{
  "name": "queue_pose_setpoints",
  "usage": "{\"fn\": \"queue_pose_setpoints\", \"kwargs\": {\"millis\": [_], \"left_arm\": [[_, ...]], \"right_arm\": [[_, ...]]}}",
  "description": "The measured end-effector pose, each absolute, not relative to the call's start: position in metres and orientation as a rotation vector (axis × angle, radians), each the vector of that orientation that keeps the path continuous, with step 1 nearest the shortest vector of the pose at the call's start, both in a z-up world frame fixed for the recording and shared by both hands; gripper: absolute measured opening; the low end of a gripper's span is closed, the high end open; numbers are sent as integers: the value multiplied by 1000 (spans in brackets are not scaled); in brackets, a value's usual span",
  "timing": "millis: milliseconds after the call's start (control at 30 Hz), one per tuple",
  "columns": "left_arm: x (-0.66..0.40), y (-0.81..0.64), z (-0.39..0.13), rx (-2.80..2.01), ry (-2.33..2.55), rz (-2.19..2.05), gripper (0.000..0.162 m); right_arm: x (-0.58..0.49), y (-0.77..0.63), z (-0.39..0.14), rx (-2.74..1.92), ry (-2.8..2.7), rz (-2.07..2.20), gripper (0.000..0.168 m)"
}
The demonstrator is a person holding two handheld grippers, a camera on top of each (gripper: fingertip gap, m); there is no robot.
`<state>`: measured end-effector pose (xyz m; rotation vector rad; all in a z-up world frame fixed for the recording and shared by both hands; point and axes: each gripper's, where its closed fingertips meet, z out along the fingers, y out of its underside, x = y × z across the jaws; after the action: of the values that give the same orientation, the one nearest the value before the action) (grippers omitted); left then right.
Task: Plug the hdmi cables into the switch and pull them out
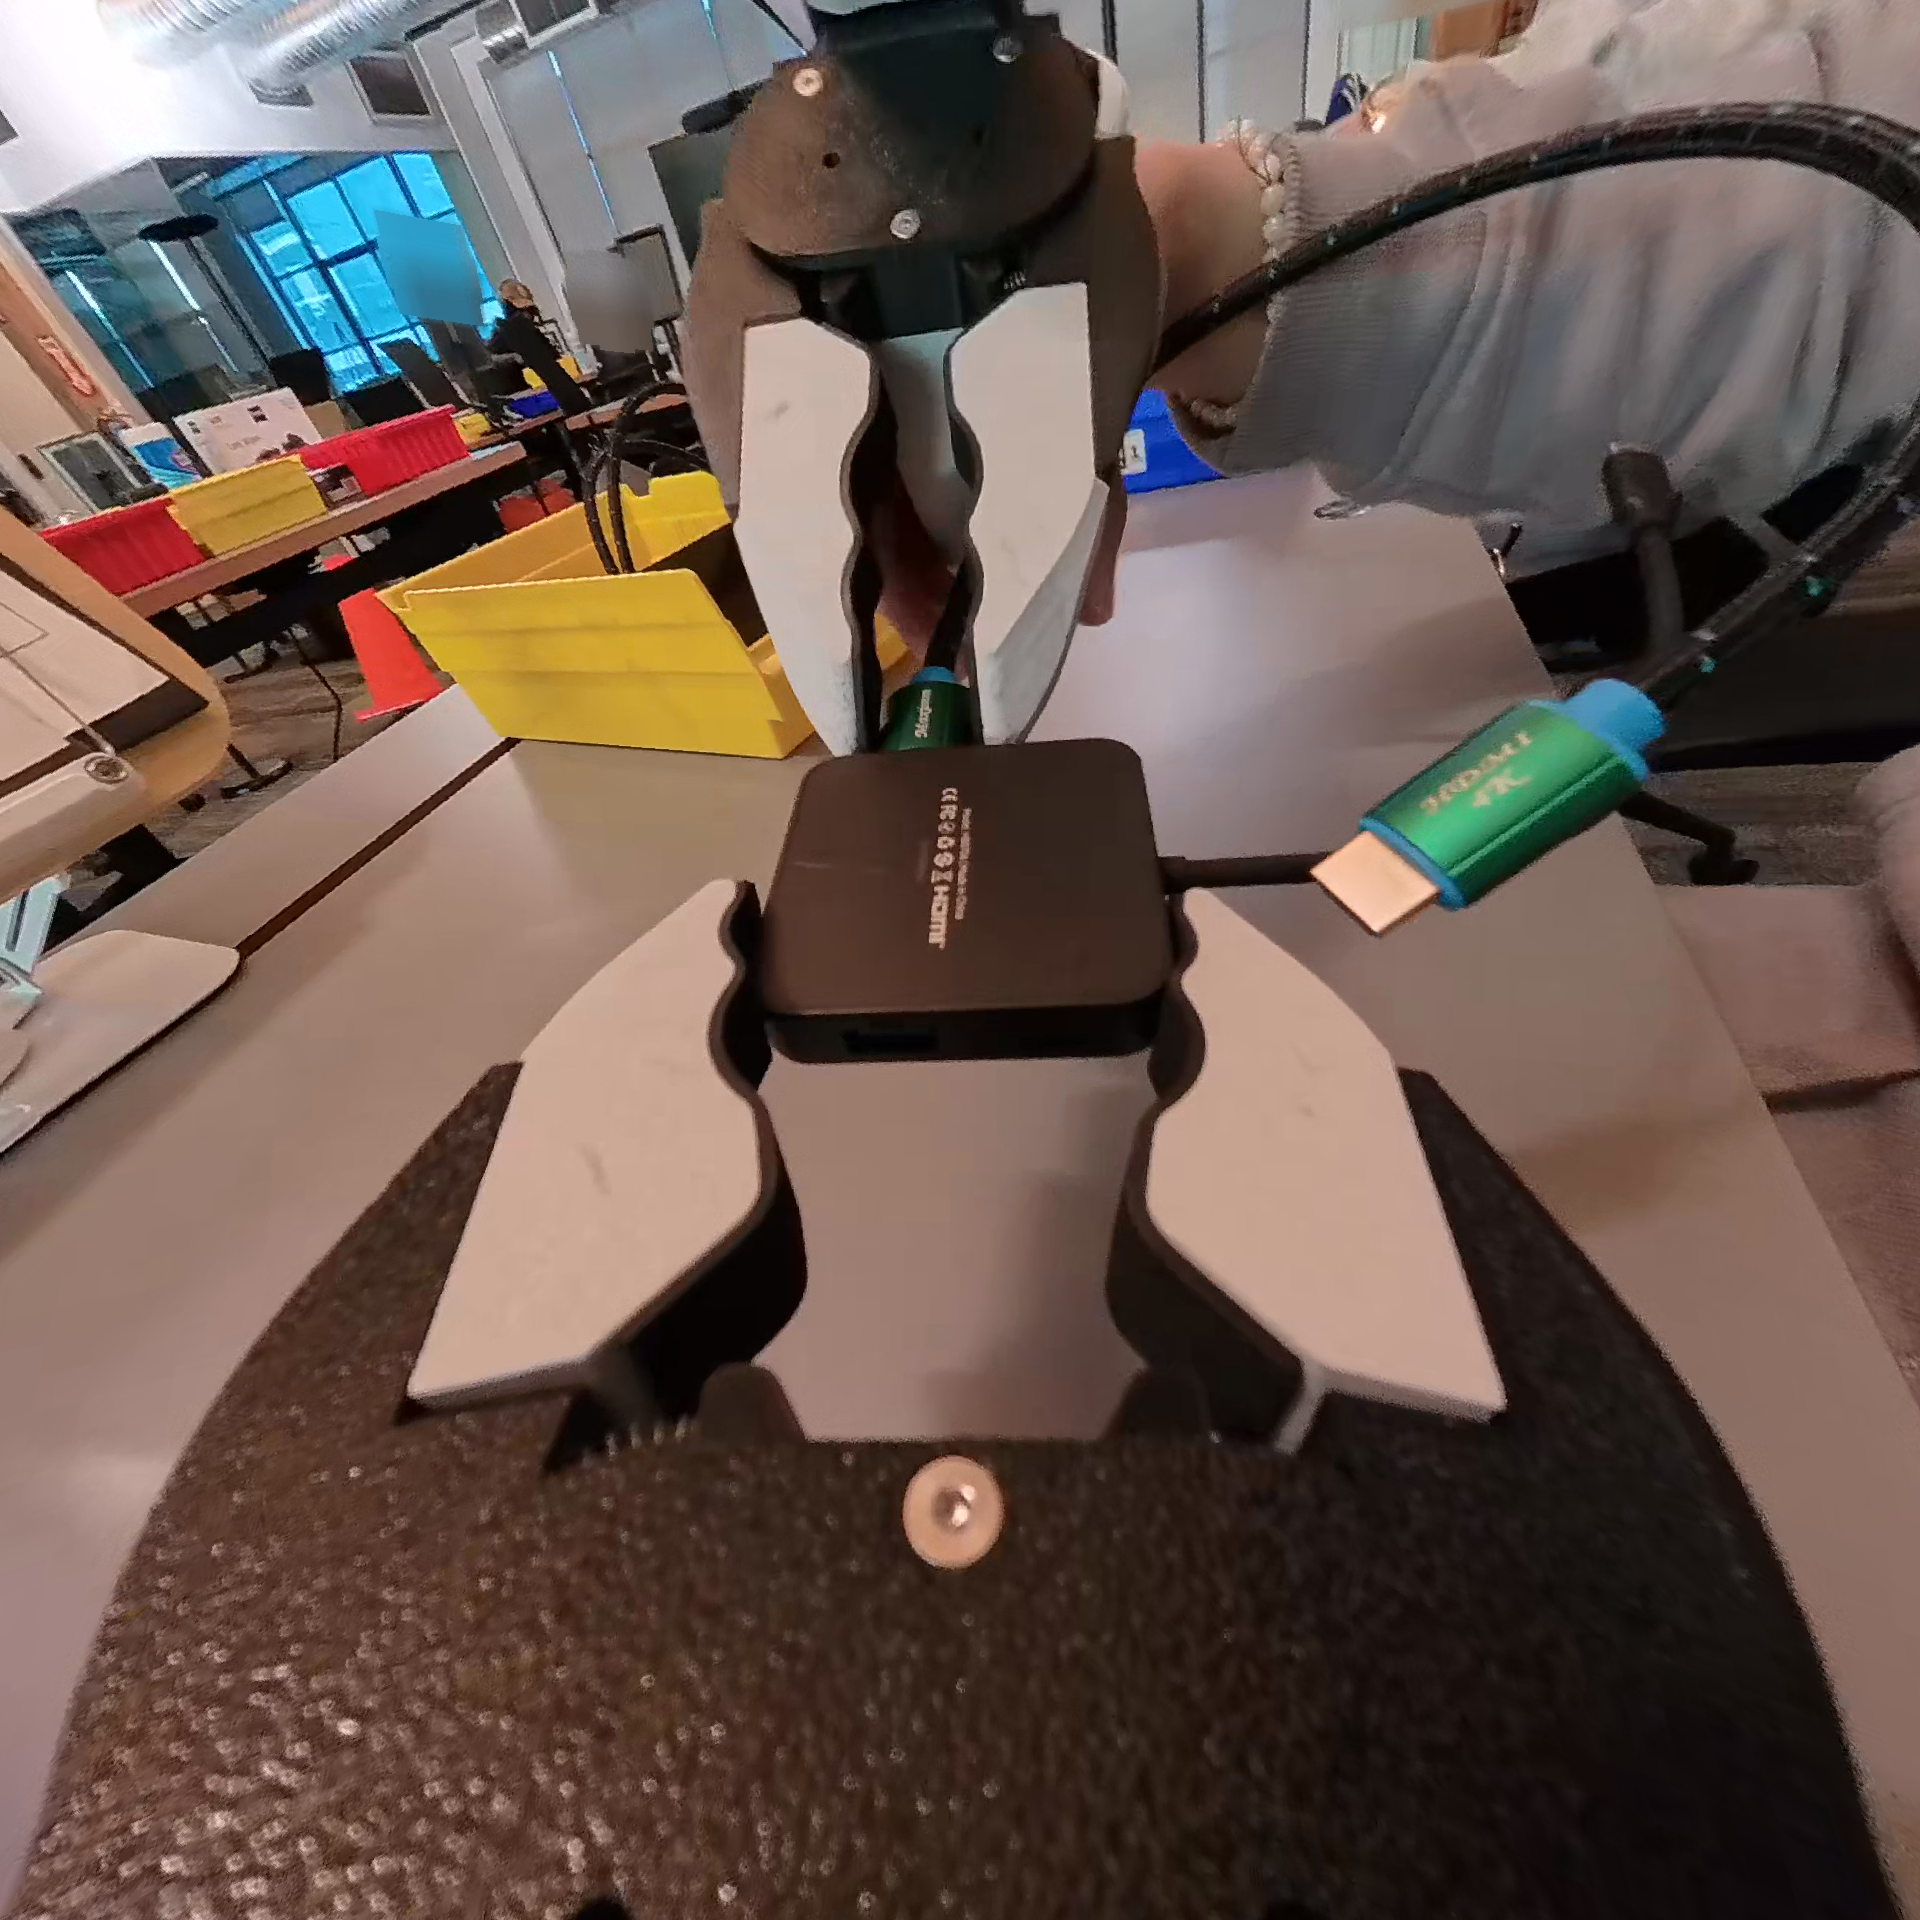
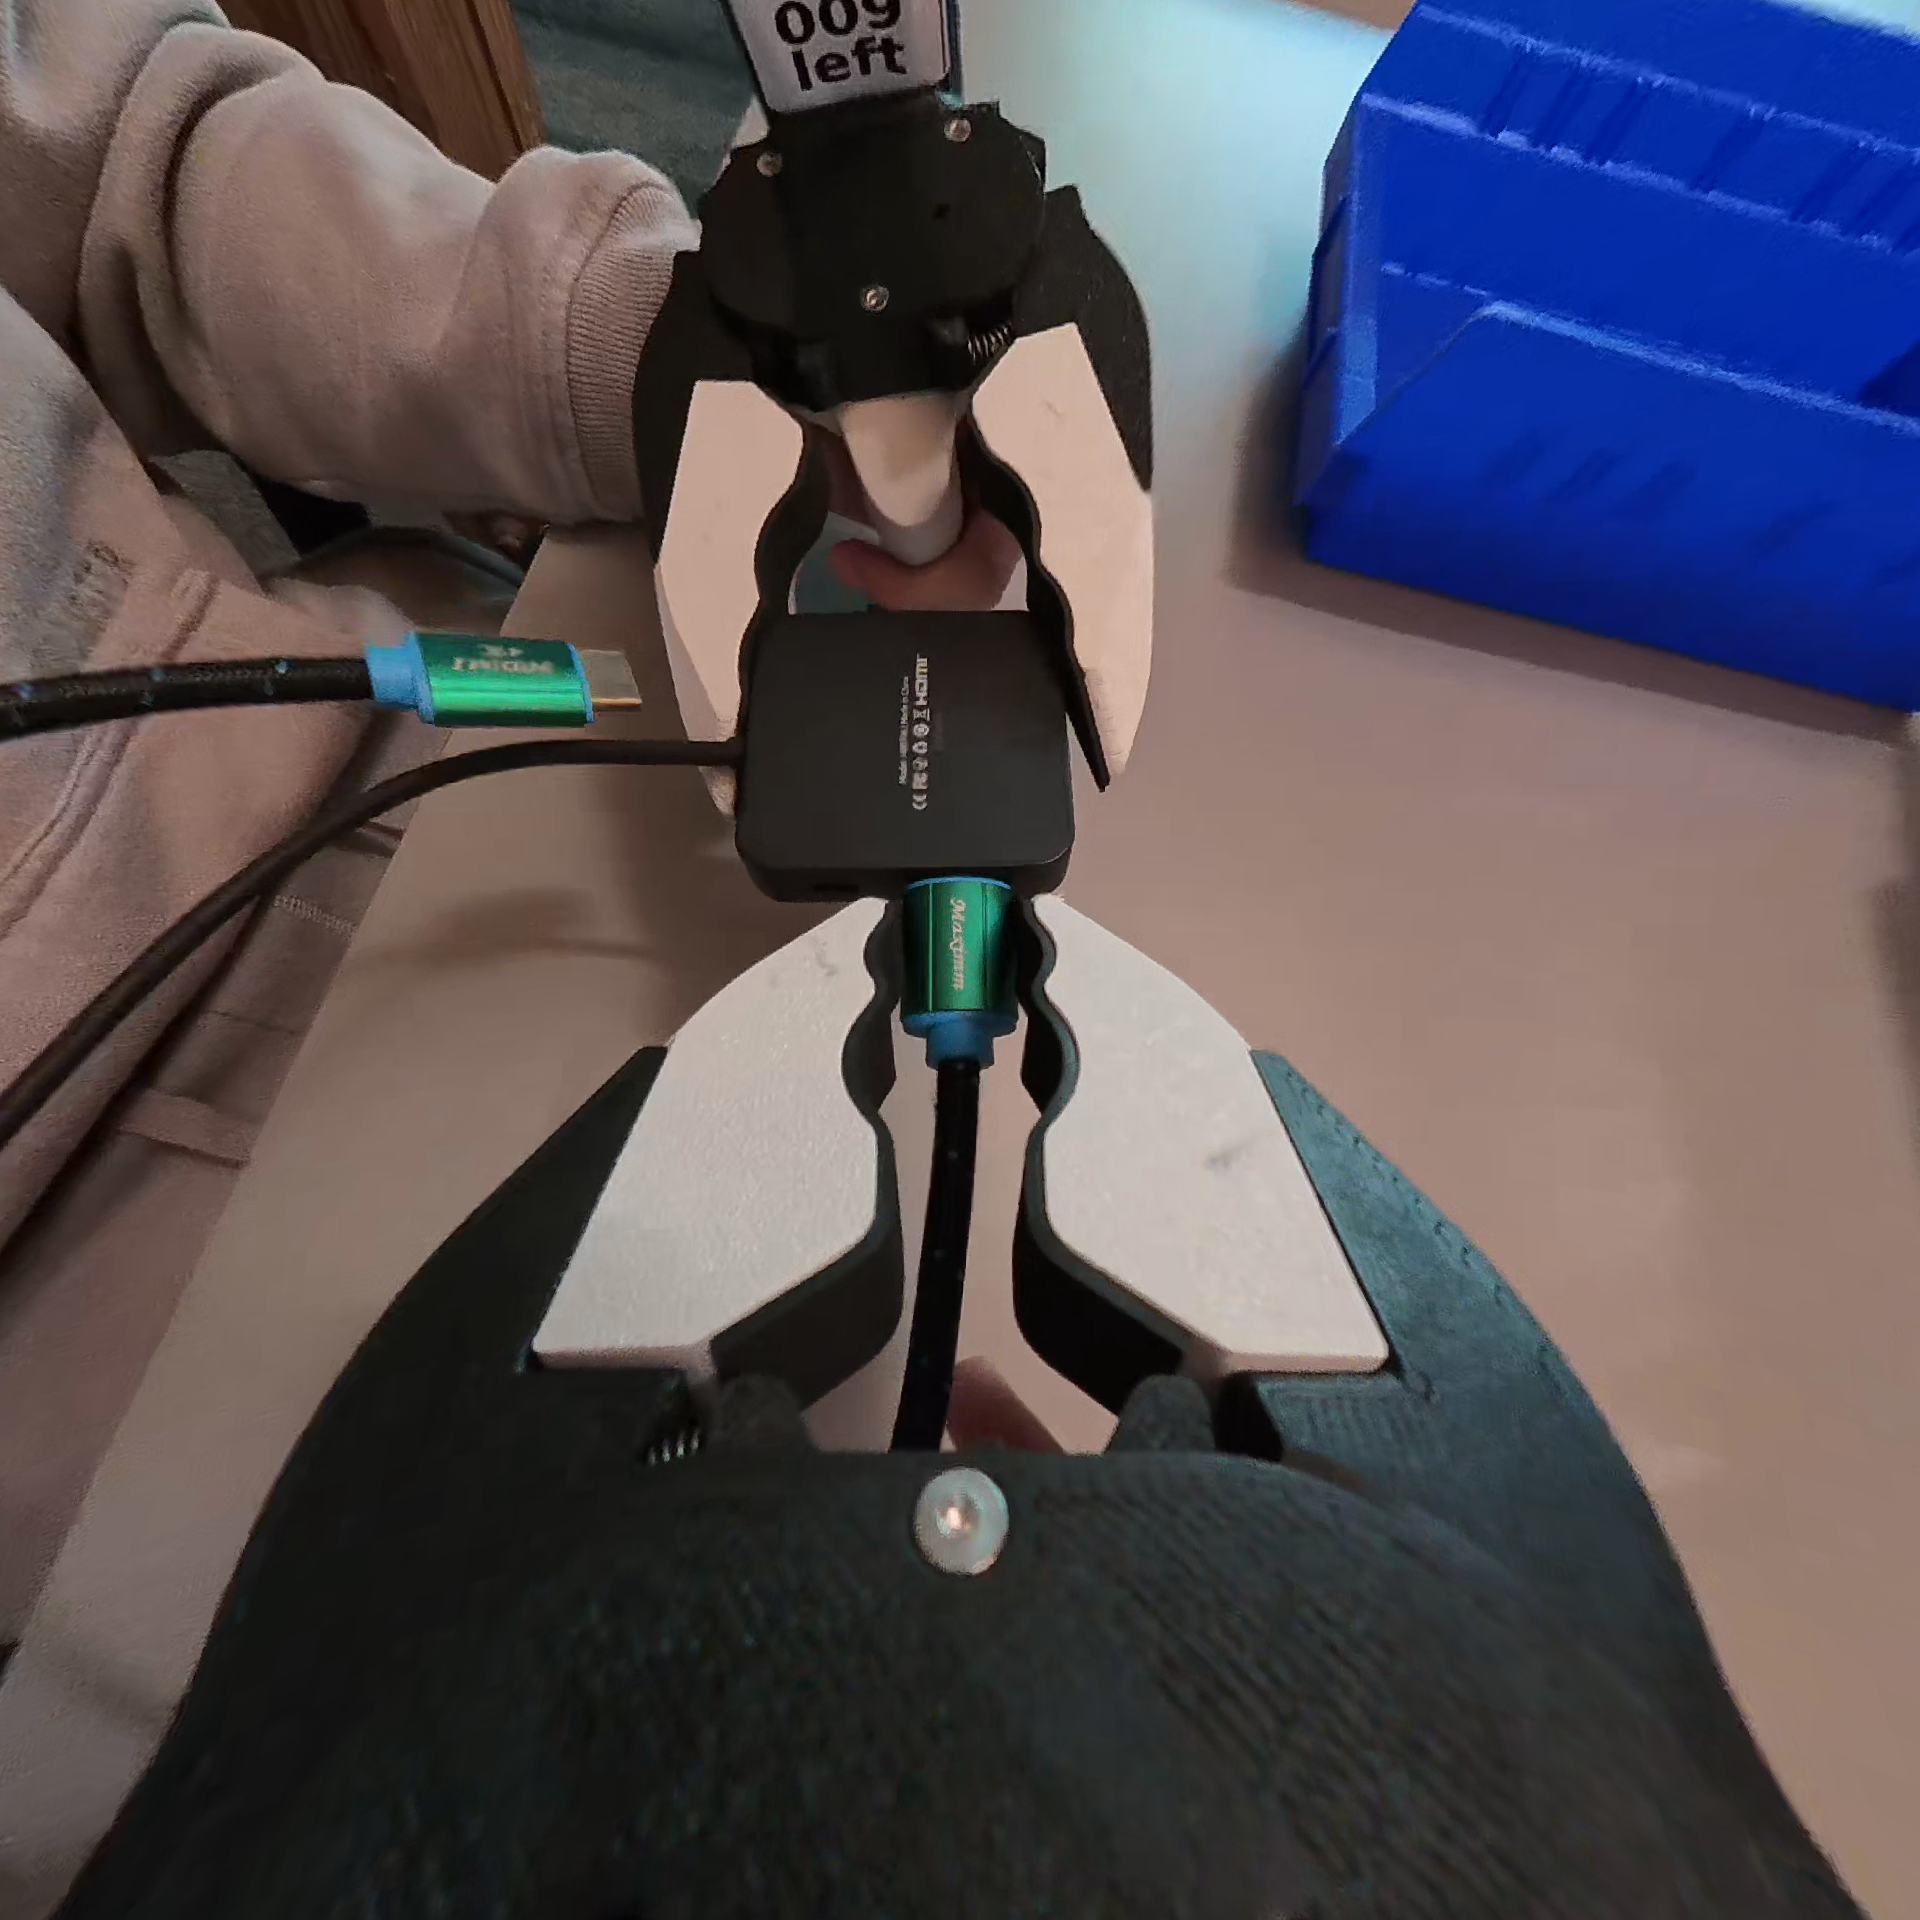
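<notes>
A black HDMI switch [image 1: 956,894] lies flat just above the grey table. My left gripper [image 1: 961,914] is shut on its two sides; it shows in the right wrist view [image 2: 904,779] too. My right gripper [image 2: 956,935] is shut on a green HDMI plug [image 2: 956,956] whose tip sits in the port on the switch's [image 2: 904,748] edge. That gripper [image 1: 925,727] and plug [image 1: 930,712] show at the switch's far edge in the left wrist view. A second green plug [image 1: 1496,821] [image 2: 499,681] hangs free beside the switch, gold tip bare. The switch's own thin black lead [image 2: 312,831] runs off that side.
A yellow bin [image 1: 613,665] stands on the table [image 1: 1299,644] behind the switch. A blue bin [image 2: 1621,364] stands on the other side. The free plug's braided cable [image 1: 1558,177] arcs overhead. A person's sleeve [image 2: 260,260] is at the table edge.
</notes>
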<state>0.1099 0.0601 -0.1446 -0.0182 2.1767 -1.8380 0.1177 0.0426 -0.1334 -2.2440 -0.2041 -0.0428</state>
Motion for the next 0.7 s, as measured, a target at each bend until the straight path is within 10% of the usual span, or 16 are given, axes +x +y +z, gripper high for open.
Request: {"fn": "queue_pose_setpoints", "kwargs": {"millis": [467, 700], "left_arm": [[121, 87, -140, -87, 2139, -1719, 72], [140, 120, -118, -238, 1988, -1780, 72]], "right_arm": [[149, -62, -157, -2781, -185, -286, 20], [207, -146, -27, -2629, -75, -900, 20]]}}
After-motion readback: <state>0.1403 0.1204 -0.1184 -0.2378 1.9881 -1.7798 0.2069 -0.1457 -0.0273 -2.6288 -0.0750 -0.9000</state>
